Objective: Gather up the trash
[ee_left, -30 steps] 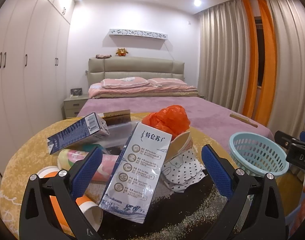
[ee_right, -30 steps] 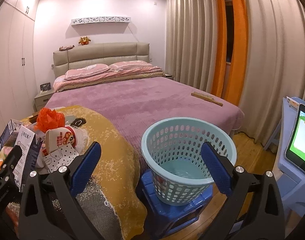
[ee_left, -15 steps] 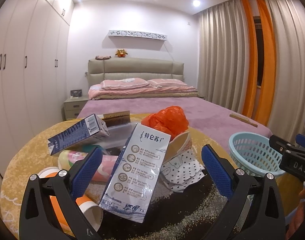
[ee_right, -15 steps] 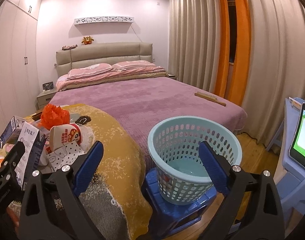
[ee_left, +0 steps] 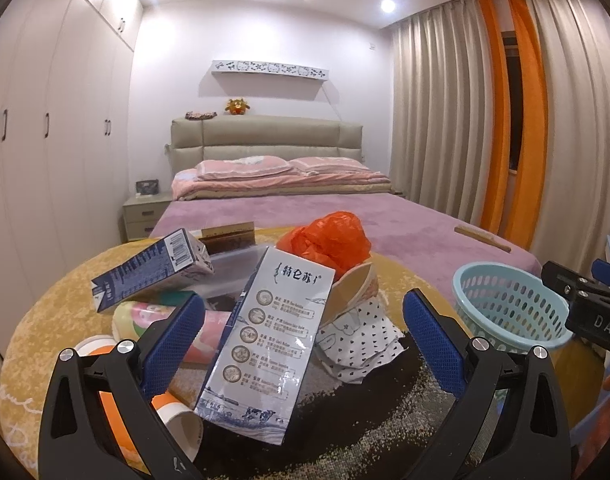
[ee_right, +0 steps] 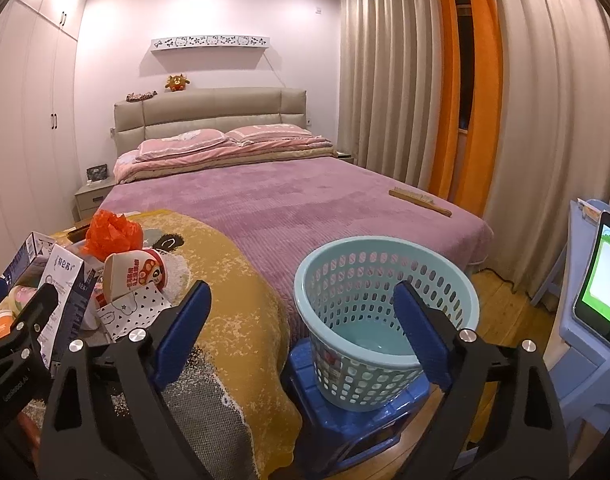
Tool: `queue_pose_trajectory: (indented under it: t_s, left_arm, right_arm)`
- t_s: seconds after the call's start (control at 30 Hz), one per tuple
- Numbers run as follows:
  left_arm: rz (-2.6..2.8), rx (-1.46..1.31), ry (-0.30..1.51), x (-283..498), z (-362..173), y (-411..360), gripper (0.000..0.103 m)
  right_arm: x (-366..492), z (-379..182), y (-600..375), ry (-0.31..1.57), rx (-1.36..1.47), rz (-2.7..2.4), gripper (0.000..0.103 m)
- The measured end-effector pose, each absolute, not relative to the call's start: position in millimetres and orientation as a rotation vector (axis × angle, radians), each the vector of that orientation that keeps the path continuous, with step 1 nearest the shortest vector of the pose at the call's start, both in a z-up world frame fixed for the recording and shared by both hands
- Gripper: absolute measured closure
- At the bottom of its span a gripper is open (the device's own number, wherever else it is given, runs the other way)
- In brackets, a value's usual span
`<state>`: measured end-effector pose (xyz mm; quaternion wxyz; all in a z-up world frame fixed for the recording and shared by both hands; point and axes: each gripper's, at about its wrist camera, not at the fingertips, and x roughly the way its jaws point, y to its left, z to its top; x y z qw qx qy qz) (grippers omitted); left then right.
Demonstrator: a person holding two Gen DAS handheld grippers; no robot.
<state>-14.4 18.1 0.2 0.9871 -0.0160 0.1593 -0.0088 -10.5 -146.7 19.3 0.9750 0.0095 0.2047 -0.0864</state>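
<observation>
Trash pile: heaped on the yellow-gold blanket [ee_left: 41, 312] at the foot of the bed, just ahead of the left gripper.
White milk carton [ee_left: 265, 344]: front of pile, tilted, between the left fingers but touching neither; bottom corner sits on a dark patch of the cover.
Dark blue carton [ee_left: 145, 272]: lies on its side at pile's left rear, partly resting on other items.
Orange plastic bag [ee_left: 325, 240]: crumpled, on top at the back.
Paper cup [ee_right: 133, 276]: on its side, cartoon print, mouth facing left; lower edge hidden by the dotted wrapper.
Polka-dot wrapper [ee_left: 357, 340]: crumpled, right front of pile.
Orange-and-white cups [ee_left: 173, 416]: mostly hidden behind the left finger.
Left gripper [ee_left: 305, 340]: jaws wide apart, holding nothing.
Right gripper [ee_right: 303, 328]: jaws wide apart, empty, above the basket's near rim.
Light blue basket [ee_right: 385, 320]: perforated, on a blue stool [ee_right: 345, 432] beside the bed, well right of the pile; inside looks empty, bottom partly blocked by the finger.
Bed [ee_right: 285, 200]: purple cover, wooden brush [ee_right: 419, 201] near its right edge.
Tablet [ee_right: 601, 280]: cut off at right edge.
</observation>
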Motion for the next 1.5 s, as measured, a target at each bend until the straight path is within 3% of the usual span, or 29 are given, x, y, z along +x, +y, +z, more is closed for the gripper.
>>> queue_pose_trajectory:
  t_s: [0.37, 0.47, 0.6, 0.7, 1.03, 1.1, 1.17, 1.3, 1.5]
  left_arm:
    - [-0.036, -0.042, 0.334, -20, 2, 21, 0.007]
    - [-0.045, -0.064, 0.376, -25, 4, 31, 0.007]
    - [0.017, -0.126, 0.465, -33, 11, 67, 0.007]
    - [0.042, -0.206, 0.54, -34, 14, 108, 0.007]
    - [-0.03, -0.355, 0.732, -26, -1, 189, 0.008]
    - [-0.034, -0.369, 0.755, -26, -6, 190, 0.008]
    - [-0.017, -0.377, 0.771, -25, -12, 192, 0.008]
    - [-0.043, -0.38, 0.773, -35, -14, 192, 0.008]
    - [-0.082, -0.171, 0.764, -51, -15, 154, 0.007]
  right_arm:
    - [-13, 21, -145, 0.412, 0.023, -0.183, 0.016]
    - [-12, 22, -142, 0.413, 0.018, -0.174, 0.025]
    - [-11, 23, -133, 0.422, 0.009, -0.142, 0.043]
    - [-8, 24, -123, 0.439, 0.015, -0.098, 0.049]
    - [8, 20, -37, 0.531, 0.015, 0.164, 0.047]
    - [14, 19, -19, 0.556, 0.032, 0.215, 0.025]
    - [20, 16, -3, 0.587, 0.041, 0.241, 0.017]
    - [39, 4, 22, 0.687, 0.045, 0.275, 0.016]
    - [68, -14, 40, 0.806, 0.098, 0.307, 0.016]
